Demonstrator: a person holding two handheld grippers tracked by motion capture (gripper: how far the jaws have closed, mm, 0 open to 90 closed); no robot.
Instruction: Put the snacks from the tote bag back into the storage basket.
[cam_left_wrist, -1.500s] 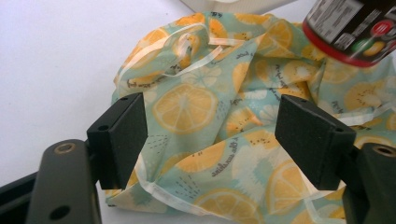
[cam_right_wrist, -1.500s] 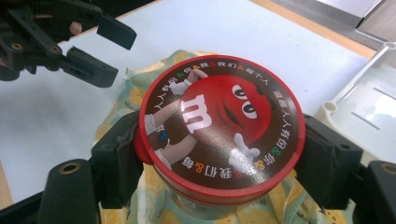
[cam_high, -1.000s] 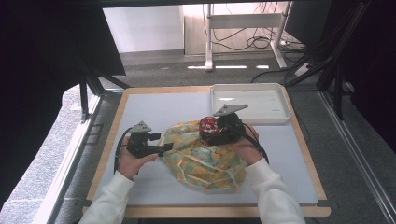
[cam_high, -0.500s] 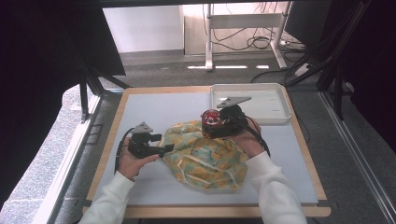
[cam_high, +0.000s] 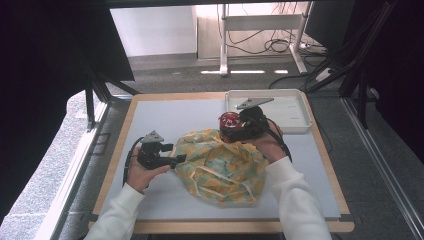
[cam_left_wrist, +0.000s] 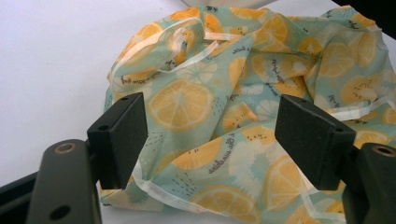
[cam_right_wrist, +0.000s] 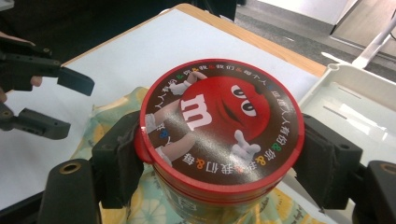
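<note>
A: Gripping a tub (cam_right_wrist: 219, 140), the right gripper (cam_high: 235, 131) has its 2 jaws pressed against opposite sides just under the red lid, which shows a red cartoon candy figure. The tub stands upright.

B: Where does the tub sit?

A: At the far edge of the cloth (cam_high: 220, 167), above its top right part, near the white tray (cam_high: 300, 125). From the high view one cannot tell whether its base rests on the cloth or is lifted off it.

B: And the left gripper (cam_high: 176, 160)?

A: Its jaws stand wide apart with nothing between the pads. The left gripper view has them framing the cloth (cam_left_wrist: 243, 116), whose lemon-slice print and pale hem lie crumpled on the white table (cam_left_wrist: 51, 60). The jaw tips are at the cloth's left edge in the high view.

B: The hands?

A: The left hand (cam_high: 142, 172) holds its gripper low on the table (cam_high: 165, 115); the right hand (cam_high: 267, 145) reaches over the cloth.
</note>
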